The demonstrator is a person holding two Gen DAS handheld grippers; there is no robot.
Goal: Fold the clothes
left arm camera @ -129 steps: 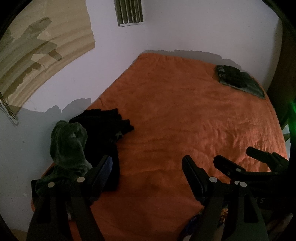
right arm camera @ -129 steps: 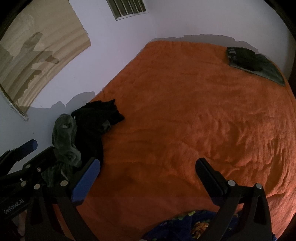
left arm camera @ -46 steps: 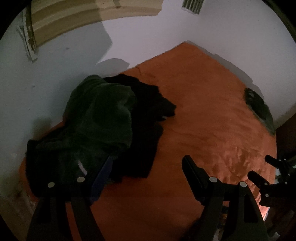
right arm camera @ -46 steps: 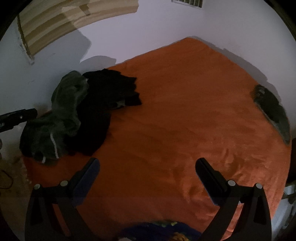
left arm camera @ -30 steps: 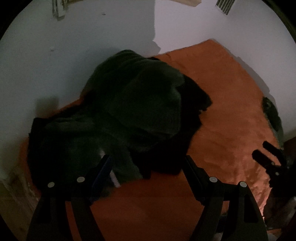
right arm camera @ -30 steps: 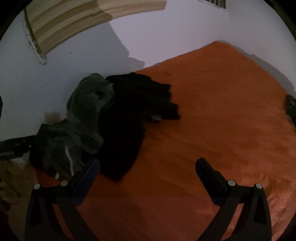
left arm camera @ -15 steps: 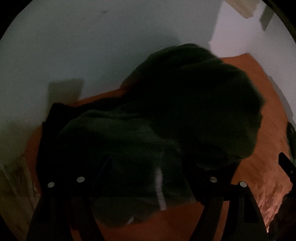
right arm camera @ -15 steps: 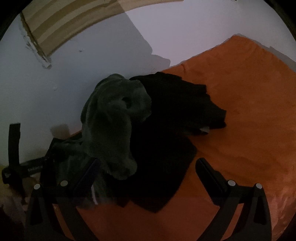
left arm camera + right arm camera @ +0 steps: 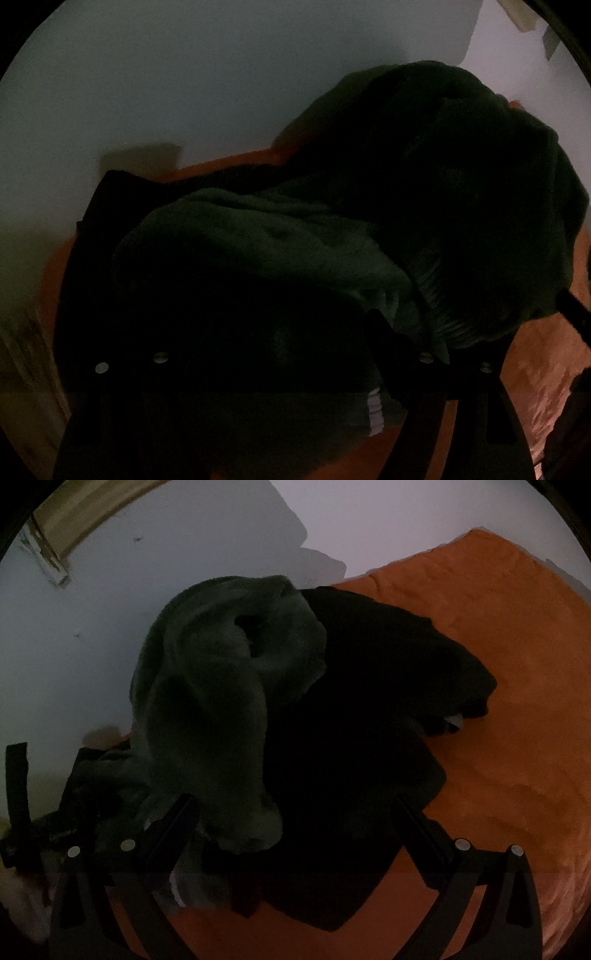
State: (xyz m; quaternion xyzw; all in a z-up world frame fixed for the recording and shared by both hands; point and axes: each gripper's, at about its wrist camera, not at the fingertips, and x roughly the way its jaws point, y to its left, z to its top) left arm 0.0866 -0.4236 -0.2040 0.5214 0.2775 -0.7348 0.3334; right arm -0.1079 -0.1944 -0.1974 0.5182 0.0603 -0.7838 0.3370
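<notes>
1. The left gripper (image 9: 291,332) hangs over the green garment (image 9: 266,240), jaws spread wide, clasping nothing.
2. The green garment lies heaped at the bed's (image 9: 517,672) corner by the wall (image 9: 166,554).
3. The right gripper (image 9: 295,812), jaws released, straddles green cloth and the black garment (image 9: 369,709).

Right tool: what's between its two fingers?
In the right wrist view, the right tool stands open over the pile: the green garment and the black garment lie between its fingers.
</notes>
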